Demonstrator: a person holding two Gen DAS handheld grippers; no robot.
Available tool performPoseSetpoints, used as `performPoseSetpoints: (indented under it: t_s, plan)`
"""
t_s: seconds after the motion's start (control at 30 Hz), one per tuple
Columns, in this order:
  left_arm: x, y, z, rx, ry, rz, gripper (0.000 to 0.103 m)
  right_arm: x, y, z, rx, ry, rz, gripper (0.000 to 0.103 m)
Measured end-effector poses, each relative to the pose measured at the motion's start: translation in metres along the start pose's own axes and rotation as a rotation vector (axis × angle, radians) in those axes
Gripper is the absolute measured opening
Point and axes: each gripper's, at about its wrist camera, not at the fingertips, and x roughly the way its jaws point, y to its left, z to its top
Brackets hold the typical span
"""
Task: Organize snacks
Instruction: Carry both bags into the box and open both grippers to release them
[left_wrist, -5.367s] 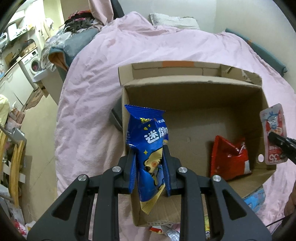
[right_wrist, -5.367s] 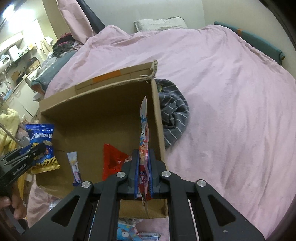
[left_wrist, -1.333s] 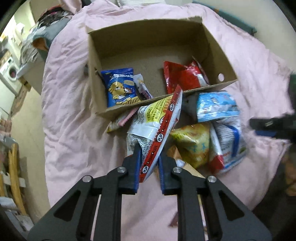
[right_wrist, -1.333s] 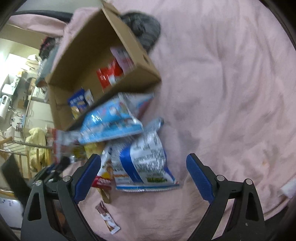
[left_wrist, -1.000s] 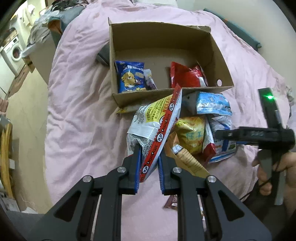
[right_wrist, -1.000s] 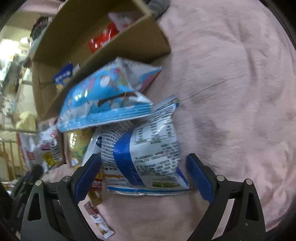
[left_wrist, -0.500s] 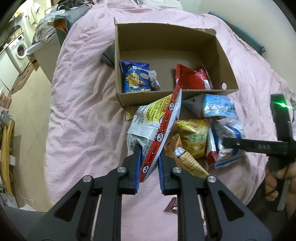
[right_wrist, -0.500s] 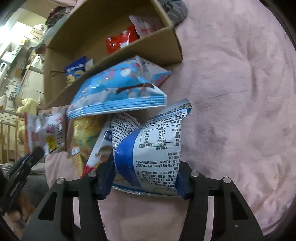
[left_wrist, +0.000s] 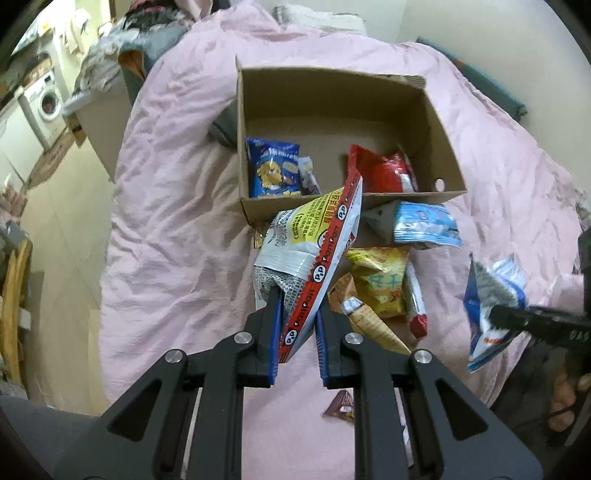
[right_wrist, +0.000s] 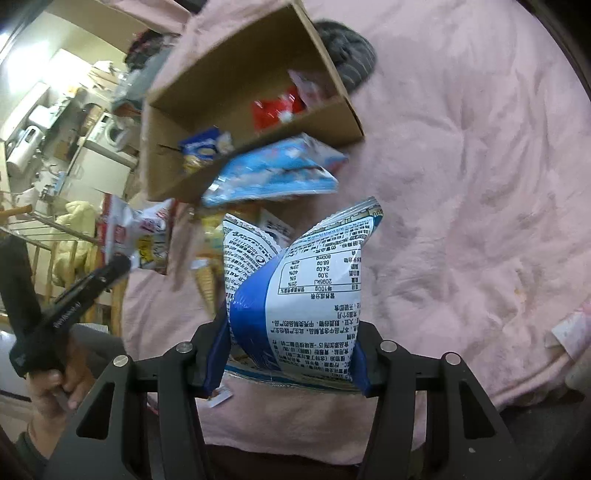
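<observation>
The right hand-held gripper (right_wrist: 288, 354) has just clamped the blue-and-white crinkly snack bag (right_wrist: 299, 295) and lifted it, apparently boxward, while the left hand-held gripper (left_wrist: 297, 332) pinches the red-edged white-and-yellow foil packet (left_wrist: 314, 243).

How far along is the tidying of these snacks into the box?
Partly done. The cardboard box already holds a dark blue packet and a red packet. In hand: the left gripper grips a yellow and red bag; the right gripper grips a blue and white bag. Left: a light blue bag, a yellow bag and smaller bits on the pink bedcover.
</observation>
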Motion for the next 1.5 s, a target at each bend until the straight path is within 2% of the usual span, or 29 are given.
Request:
performPoseSetpoints:
  t_s: [0.17,0.33,0.47,0.63,0.83,0.97,1.07,1.17,1.3,1.43,1.5]
  plan:
    - [-0.029,0.007,0.007,-0.010,-0.070,0.012,0.013,-0.029,0.008,0.002,-0.027,-0.111,0.016,0.056]
    - [-0.044,0.021,0.024,-0.053,-0.109,0.013,0.013,-0.041,0.016,0.023,-0.019,-0.183,0.039,0.056]
    - [-0.049,0.030,0.043,-0.086,-0.132,0.010,0.013,-0.048,0.026,0.043,-0.049,-0.236,0.020,0.056]
    - [-0.050,0.034,0.065,-0.114,-0.145,-0.018,0.013,-0.057,0.039,0.065,-0.070,-0.257,0.009,0.056]
    - [-0.048,0.030,0.086,-0.096,-0.171,-0.014,0.013,-0.058,0.059,0.086,-0.137,-0.269,-0.014,0.056]
    - [-0.037,0.025,0.100,-0.077,-0.174,0.000,0.013,-0.051,0.069,0.101,-0.168,-0.283,-0.013,0.056]
    - [-0.025,0.022,0.113,-0.065,-0.166,0.012,0.013,-0.040,0.065,0.115,-0.137,-0.282,0.019,0.056]
    - [-0.011,0.017,0.127,-0.056,-0.167,0.025,0.013,-0.027,0.064,0.129,-0.133,-0.276,0.014,0.056]
    - [0.013,0.005,0.137,-0.023,-0.165,0.070,0.013,-0.004,0.060,0.147,-0.126,-0.259,0.011,0.056]
    - [0.044,0.000,0.137,-0.036,-0.108,0.050,0.013,0.018,0.057,0.157,-0.140,-0.278,0.004,0.056]
    - [0.056,-0.004,0.135,-0.020,-0.098,0.067,0.013,0.025,0.052,0.156,-0.137,-0.282,0.009,0.056]
